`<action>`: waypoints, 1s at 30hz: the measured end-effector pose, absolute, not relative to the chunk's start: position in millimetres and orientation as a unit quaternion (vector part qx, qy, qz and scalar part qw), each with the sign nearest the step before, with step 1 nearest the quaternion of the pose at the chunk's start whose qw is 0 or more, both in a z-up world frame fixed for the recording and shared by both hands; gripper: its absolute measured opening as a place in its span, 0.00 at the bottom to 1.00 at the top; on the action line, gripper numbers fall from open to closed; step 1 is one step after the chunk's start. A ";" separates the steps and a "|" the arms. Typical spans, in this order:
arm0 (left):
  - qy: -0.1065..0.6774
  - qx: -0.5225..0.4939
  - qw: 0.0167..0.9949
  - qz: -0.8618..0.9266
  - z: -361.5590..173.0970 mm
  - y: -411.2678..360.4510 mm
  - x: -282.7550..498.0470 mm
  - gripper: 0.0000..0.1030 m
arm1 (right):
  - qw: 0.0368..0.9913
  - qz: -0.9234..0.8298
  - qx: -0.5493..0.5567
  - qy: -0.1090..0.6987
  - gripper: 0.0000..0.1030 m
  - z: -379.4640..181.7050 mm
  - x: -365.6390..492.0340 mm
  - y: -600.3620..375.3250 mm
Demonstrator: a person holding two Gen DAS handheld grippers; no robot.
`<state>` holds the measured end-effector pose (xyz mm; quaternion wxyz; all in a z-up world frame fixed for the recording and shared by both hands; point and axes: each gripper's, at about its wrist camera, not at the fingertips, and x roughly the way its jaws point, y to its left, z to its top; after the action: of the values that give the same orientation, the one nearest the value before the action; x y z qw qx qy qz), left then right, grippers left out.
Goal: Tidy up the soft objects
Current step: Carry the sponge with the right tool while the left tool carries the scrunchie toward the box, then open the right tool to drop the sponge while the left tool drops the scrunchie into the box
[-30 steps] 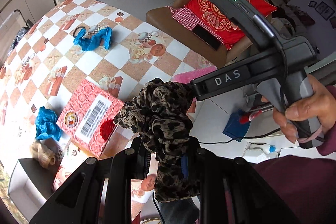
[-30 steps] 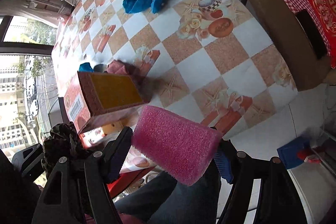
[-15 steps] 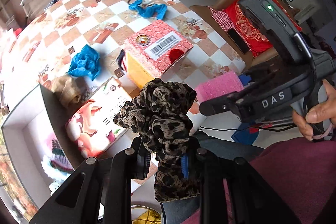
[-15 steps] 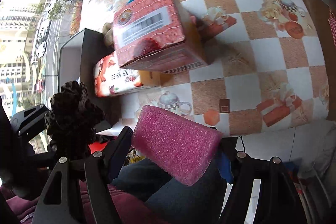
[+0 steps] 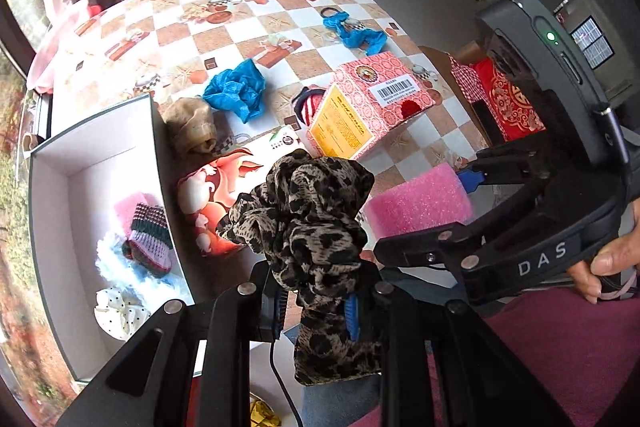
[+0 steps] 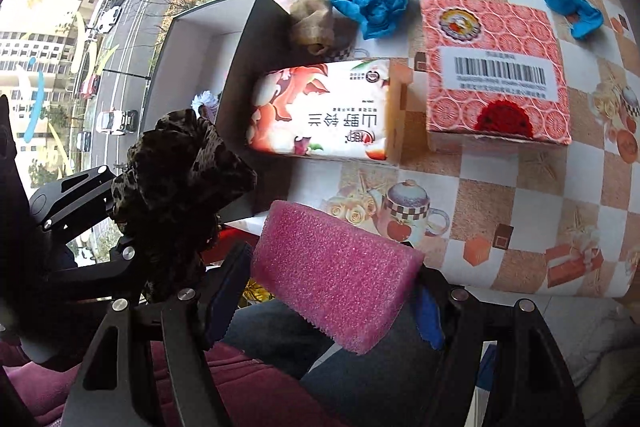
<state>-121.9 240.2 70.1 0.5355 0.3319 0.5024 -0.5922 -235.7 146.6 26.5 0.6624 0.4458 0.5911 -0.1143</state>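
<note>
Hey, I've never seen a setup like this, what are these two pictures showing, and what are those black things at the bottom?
No robot here: a person holds a hand-held gripper in each hand, each carrying a wide-angle camera looking along its jaws. One picture comes from the left gripper, shut on a leopard-print fabric scrunchie. The other comes from the right gripper, shut on a pink foam block. Ahead is a table with a checkered tablecloth. On it lie an open white cardboard box with soft items inside, a red patterned carton, a floral tissue pack and crumpled blue cloths.
</note>
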 end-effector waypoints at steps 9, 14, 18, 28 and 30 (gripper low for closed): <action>0.524 0.269 0.598 -0.544 73.1 263.8 -75.5 0.24 | 0.680 -0.091 0.410 0.601 0.72 42.6 -199.1 152.1; 0.538 0.249 0.623 -0.511 67.3 280.7 -51.7 0.24 | 0.686 -0.075 0.396 0.606 0.72 46.4 -176.8 155.7; 0.548 0.231 0.639 -0.488 63.4 294.6 -35.6 0.24 | 0.690 -0.060 0.382 0.611 0.72 48.0 -159.0 160.7; 0.561 0.198 0.682 -0.425 59.8 318.6 -4.9 0.24 | 0.714 -0.026 0.348 0.606 0.72 59.7 -108.0 170.4; 0.565 0.193 0.691 -0.407 57.0 322.9 2.4 0.24 | 0.718 -0.018 0.341 0.606 0.72 60.8 -96.5 172.2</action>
<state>2.4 322.9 57.0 0.6911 0.1934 0.5654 -0.4065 -96.5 172.2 60.8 0.7180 0.3415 0.6063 -0.0180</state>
